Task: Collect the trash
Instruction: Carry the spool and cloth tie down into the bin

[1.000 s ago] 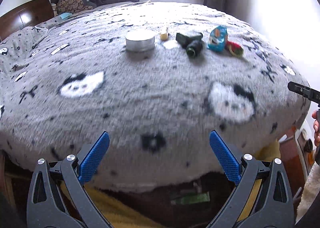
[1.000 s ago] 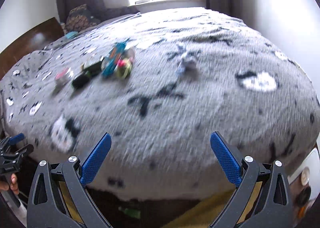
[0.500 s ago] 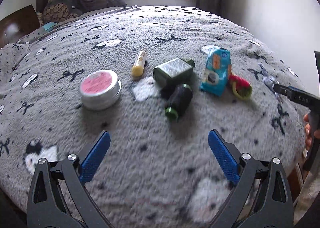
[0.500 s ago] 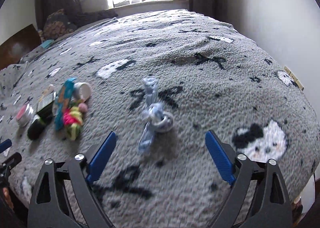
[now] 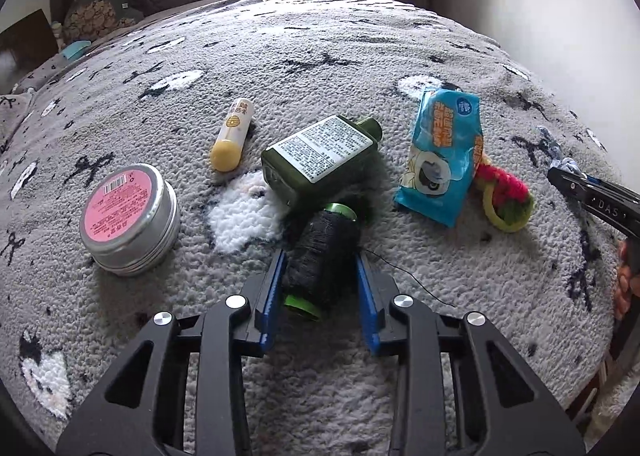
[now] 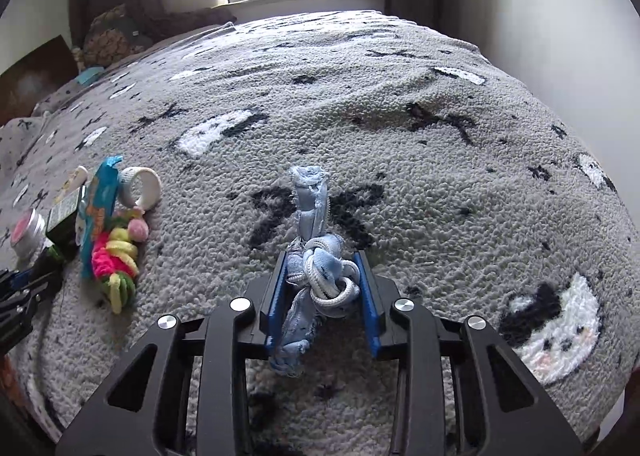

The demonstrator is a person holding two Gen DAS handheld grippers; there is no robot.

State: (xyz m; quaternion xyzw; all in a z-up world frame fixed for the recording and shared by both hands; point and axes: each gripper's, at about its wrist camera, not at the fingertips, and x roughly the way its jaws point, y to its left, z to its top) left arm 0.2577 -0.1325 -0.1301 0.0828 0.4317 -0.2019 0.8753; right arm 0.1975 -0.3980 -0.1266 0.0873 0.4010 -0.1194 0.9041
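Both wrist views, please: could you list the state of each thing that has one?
left gripper: jaws closed on thread spool
thread spool: lying on its side
right gripper: jaws closed on blue fabric scrap
green bottle: lying flat, capped
round tin: lid on
snack packet: lying flat

Both grippers now sit far closer to the items than a second ago. The left gripper (image 5: 320, 268), wide open before, has just been closing around the black thread spool (image 5: 322, 256) at lower centre. The right gripper (image 6: 323, 276) has likewise been closing around the blue knotted cloth (image 6: 316, 268).
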